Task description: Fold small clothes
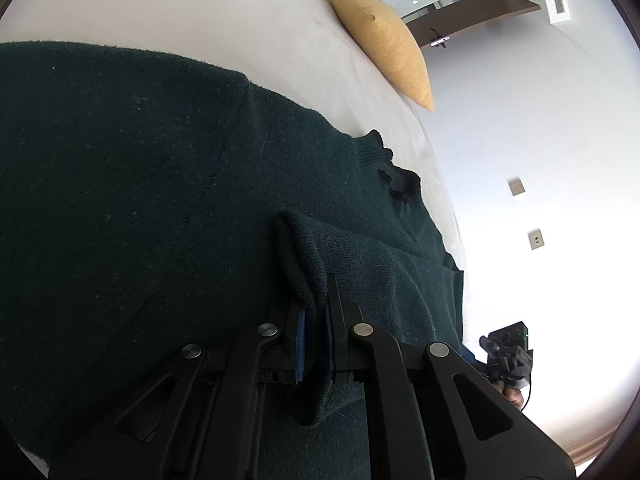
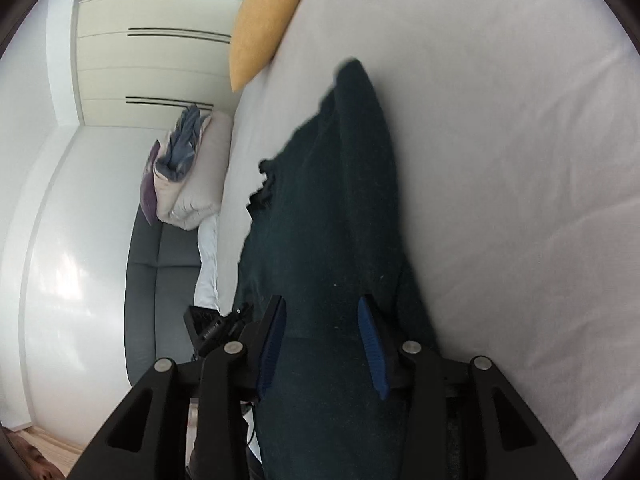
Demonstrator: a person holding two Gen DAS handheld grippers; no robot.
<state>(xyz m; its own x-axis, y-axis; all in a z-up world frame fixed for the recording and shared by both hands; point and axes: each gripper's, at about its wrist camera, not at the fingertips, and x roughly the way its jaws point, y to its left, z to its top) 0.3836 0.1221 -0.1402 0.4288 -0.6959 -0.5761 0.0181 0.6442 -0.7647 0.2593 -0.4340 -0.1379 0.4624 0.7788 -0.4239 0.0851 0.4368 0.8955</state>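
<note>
On the white bed point(image 2: 500, 160), near the edge by the yellow pillow point(image 1: 380, 36), lies the dark green sweater point(image 1: 140, 200). The left gripper point(image 1: 314, 340) is clamped on a raised fold of its knit. The right gripper point(image 2: 324, 344) has its jaws spread wide over the cloth, gripping nothing.

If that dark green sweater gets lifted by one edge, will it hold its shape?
Probably not. The sweater looks like soft knit, and the fold pinched in the left gripper already sags. It likely drapes and bunches. Its fuzzy surface should grip the white bedsheet rather than slide.
</note>
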